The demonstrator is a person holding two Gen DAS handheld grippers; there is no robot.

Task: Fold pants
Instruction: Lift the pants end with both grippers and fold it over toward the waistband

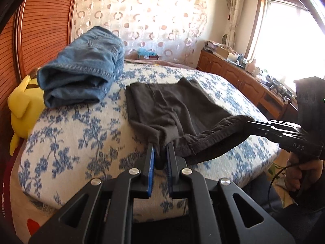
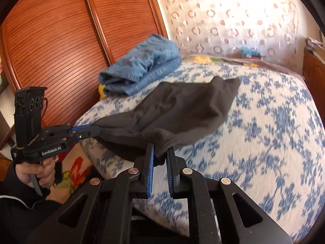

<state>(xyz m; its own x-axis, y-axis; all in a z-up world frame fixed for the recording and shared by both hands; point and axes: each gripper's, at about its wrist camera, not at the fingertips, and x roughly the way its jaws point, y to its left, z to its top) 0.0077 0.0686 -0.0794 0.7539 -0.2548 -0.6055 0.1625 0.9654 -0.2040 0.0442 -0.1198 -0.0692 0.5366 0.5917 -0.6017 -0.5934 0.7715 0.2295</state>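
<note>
We held the dark grey pants (image 1: 174, 105) by their near edge over the bed (image 1: 81, 134), with one tool at each corner. Our left tool (image 1: 160, 149) had its blue-padded fingers (image 1: 151, 158) nearly closed, with a bunch of the dark cloth pinched between them at the left corner. Our right tool (image 2: 161, 151) was closed to the same narrow gap on the other corner, cloth bunched between its fingers (image 2: 150, 158). From the left wrist camera, the right tool came in from the right side, its tips buried in the gathered waistband, and the edge of the pants sagged in a curve between the two grips. The far part of the pants lay flat on the blue-flowered bedspread (image 2: 274, 122), while the near part was lifted clear of it. From the right wrist camera, the far end looked raised into a soft peak, though the picture was blurred there. A folded pair of blue jeans (image 1: 83, 69) sat on the bed beyond the pants, near the slatted wooden wardrobe doors (image 2: 61, 40), apart from the dark cloth. A yellow plush toy (image 1: 22, 105) leaned at the bed's left edge, just beside the jeans.
</note>
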